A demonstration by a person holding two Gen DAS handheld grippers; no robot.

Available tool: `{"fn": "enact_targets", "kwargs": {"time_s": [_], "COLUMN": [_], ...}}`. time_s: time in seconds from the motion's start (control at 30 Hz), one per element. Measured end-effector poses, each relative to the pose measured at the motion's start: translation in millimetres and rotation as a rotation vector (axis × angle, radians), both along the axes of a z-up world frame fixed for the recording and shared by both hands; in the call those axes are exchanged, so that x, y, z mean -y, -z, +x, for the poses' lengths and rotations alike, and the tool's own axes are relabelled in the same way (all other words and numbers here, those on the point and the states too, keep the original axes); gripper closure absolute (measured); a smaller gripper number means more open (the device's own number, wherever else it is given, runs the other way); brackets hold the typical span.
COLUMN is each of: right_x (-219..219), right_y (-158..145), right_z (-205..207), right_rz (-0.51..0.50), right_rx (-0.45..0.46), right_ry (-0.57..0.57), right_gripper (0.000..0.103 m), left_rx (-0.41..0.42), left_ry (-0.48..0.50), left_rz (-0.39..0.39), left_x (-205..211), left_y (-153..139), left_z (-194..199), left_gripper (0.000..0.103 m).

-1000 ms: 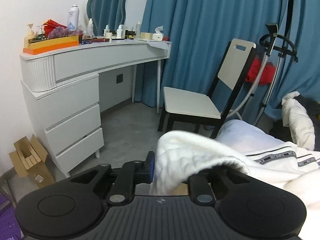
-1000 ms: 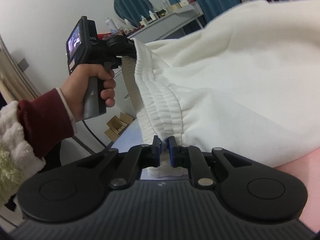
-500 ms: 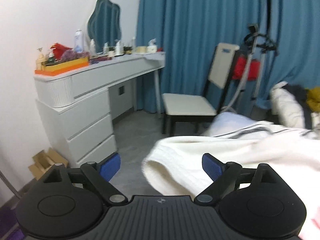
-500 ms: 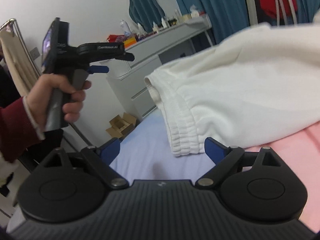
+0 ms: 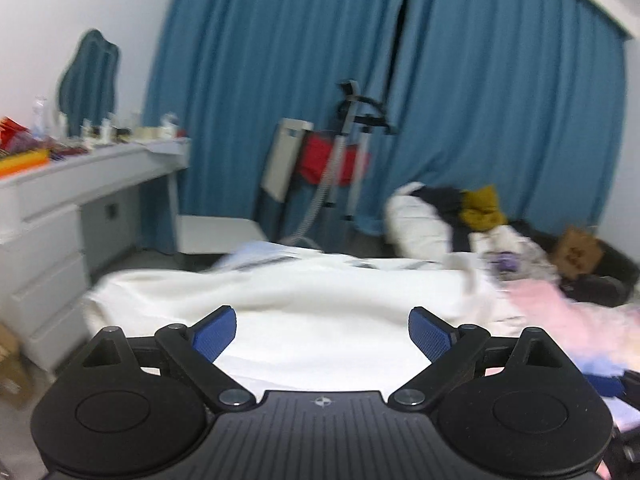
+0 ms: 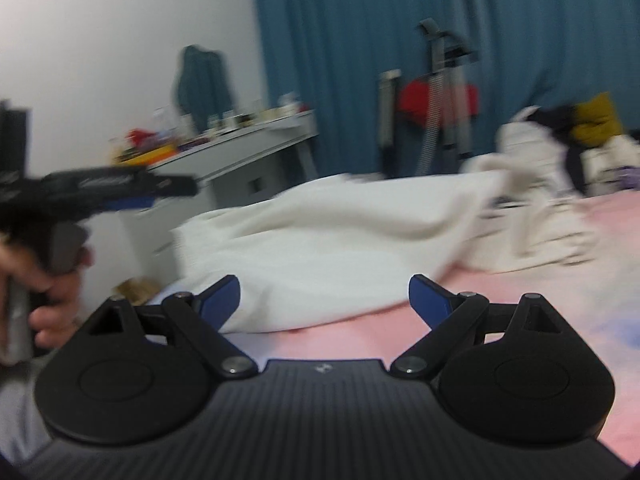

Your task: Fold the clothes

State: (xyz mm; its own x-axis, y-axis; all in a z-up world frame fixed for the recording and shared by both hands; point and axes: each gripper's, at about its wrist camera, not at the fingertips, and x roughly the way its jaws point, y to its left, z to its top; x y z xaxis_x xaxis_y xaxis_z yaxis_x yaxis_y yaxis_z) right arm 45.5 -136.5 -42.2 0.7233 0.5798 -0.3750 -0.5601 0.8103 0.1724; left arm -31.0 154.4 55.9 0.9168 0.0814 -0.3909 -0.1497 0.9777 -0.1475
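Right claw (image 6: 324,294) jaws wide, just opened, nothing between. White garment (image 6: 340,232) heaped on pink bed (image 6: 540,304) beyond claw. Left claw (image 6: 120,188) left of garment, blurred.

White garment (image 6: 340,232) spread on bed

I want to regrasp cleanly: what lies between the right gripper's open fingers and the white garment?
Nothing but bare pink bedding: in the right wrist view the right gripper stands open just short of the white garment, touching nothing.

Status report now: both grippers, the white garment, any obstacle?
Left gripper and right gripper open, jaws just opened, nothing between them. White garment released, lying on the bed. Clothes pile beyond it, apart.
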Motion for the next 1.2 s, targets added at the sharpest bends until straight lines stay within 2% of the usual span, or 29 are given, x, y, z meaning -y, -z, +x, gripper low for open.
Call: {"fn": "enact_targets", "kwargs": {"time_s": [0.07, 0.2, 0.33, 0.4, 0.53, 0.73, 1.07, 1.2], "right_x": [26, 71, 111, 118, 120, 123, 122, 123], "right_y": [-5, 5, 31, 35, 37, 44, 45, 45], "right_z": [1, -1, -4, 1, 9, 9, 5, 3], "right_rz": [-0.01, -0.015, 0.035, 0.027, 0.039, 0.023, 0.032, 0.046], "right_rx": [0.021, 0.067, 0.027, 0.017, 0.007, -0.024, -0.043, -0.06], "right_ry": [0.072, 0.2, 0.304, 0.327, 0.361, 0.409, 0.41, 0.416], "right_gripper": [0.01, 0.01, 0.01, 0.01, 0.01, 0.01, 0.01, 0.01], "left_rx": [0.006, 0.019, -0.033, -0.06, -0.083, -0.102, -0.106, -0.1], "left_ry": [0.034, 0.082, 0.1, 0.109, 0.116, 0.098, 0.067, 0.108], "left_rz": [-0.014, 0.041, 0.061, 0.07, 0.099, 0.104, 0.08, 0.106], "left_x": [28, 76, 104, 114, 120, 104, 85, 76], "left_y": [4, 23, 50, 61, 73, 75, 62, 44], "left_z": [2, 13, 21, 26, 32, 39, 49, 73], "left_gripper": [0.008, 0.008, 0.008, 0.008, 0.008, 0.008, 0.008, 0.008]}}
